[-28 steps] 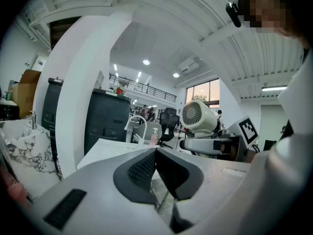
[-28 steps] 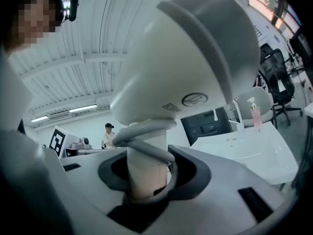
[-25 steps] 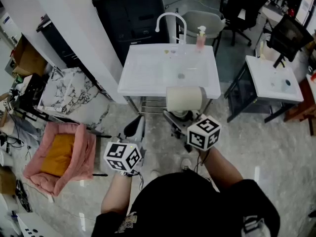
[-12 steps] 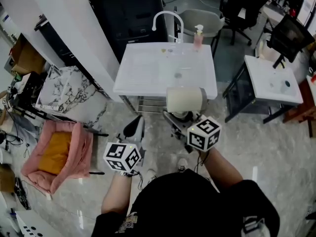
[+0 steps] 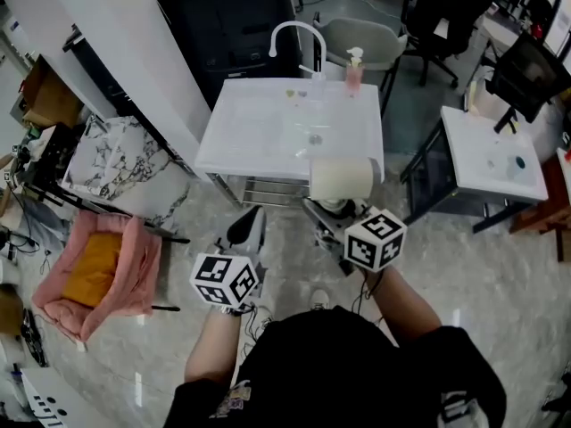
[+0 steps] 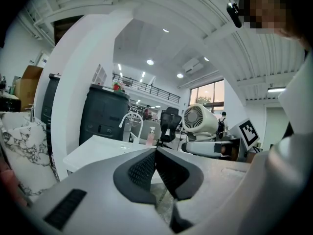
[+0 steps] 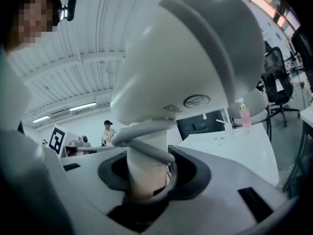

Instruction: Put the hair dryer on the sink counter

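Observation:
A cream hair dryer (image 5: 341,178) stands upright in my right gripper (image 5: 332,210), whose jaws are shut on its handle (image 7: 145,169) with the cord wound round it. Its round body (image 7: 195,48) fills the right gripper view. The dryer hangs just in front of the white sink counter (image 5: 241,132), level with the counter's near right edge. My left gripper (image 5: 248,228) is lower left of the counter, shut with nothing between its pads (image 6: 155,168). In the left gripper view the hair dryer (image 6: 199,119) shows at the right, beyond the sink counter (image 6: 98,148).
A white faucet (image 5: 294,36) and a pink soap bottle (image 5: 354,71) stand at the counter's far edge. A second white table (image 5: 495,154) is at the right, a pink cushioned box (image 5: 103,275) on the floor at the left, a black cabinet (image 5: 227,25) behind the sink.
The view has shifted slightly; the sink counter now sits a little further left and up in the head view. Both grippers keep their places and the grip on the hair dryer is unchanged.

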